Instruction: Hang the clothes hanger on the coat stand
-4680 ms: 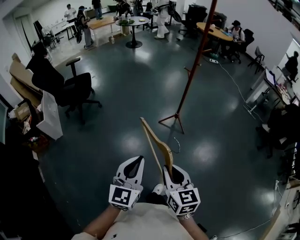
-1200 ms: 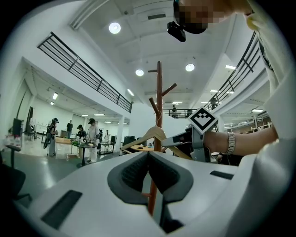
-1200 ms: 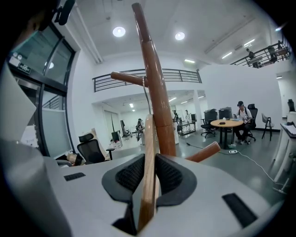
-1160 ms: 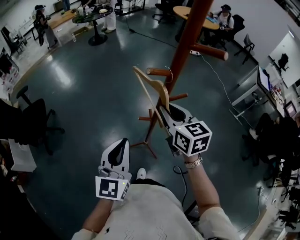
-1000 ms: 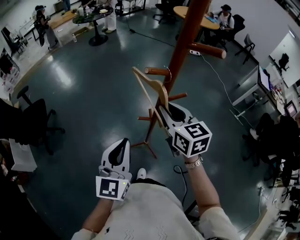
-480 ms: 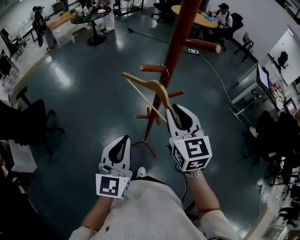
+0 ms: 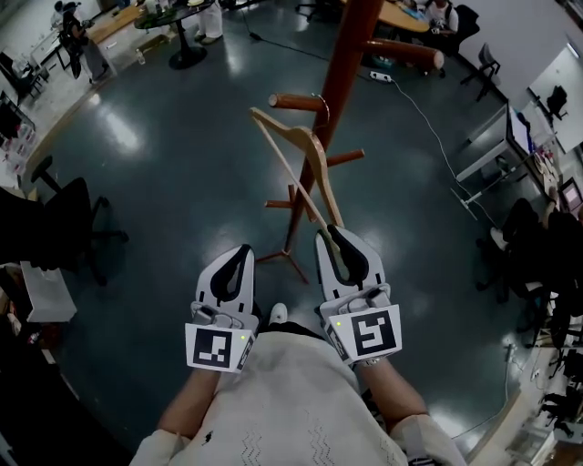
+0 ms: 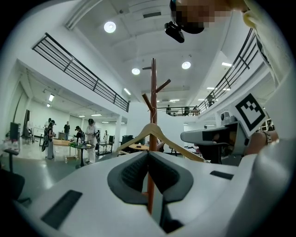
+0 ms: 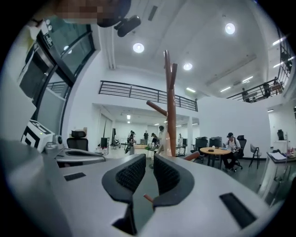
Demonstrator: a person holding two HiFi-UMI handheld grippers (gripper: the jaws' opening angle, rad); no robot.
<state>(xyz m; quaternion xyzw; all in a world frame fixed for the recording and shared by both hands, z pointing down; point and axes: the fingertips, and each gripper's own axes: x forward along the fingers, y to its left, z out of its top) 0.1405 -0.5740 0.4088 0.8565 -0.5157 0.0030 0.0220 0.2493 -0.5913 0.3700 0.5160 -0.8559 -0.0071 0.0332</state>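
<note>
The red-brown coat stand (image 7: pixel 339 82) rises just ahead of me, and it also shows in both gripper views (image 8: pixel 153 92) (image 9: pixel 170 102). A pale wooden hanger (image 7: pixel 308 138) hangs by its wire hook from the stand's left peg (image 7: pixel 293 101). From the left gripper view the hanger (image 8: pixel 151 127) looks level against the pole. My right gripper (image 7: pixel 330 235) sits just below the hanger's near end. Its jaws (image 9: pixel 150 159) stand a narrow gap apart with no hanger between them. My left gripper (image 7: pixel 241 250) is lower left, its tips (image 8: pixel 148 155) touching, holding nothing.
The stand's feet (image 7: pixel 290 264) spread on the dark shiny floor close to my own feet. A black office chair (image 7: pixel 64 214) is at the left, a round table (image 7: pixel 178 14) with people far back, desks (image 7: pixel 510 136) at the right, and a cable (image 7: pixel 428 118) runs across the floor.
The right gripper carried the hanger up to the stand, hooked it over the left peg, then let go and drew back down toward my body. The left gripper stayed low.
</note>
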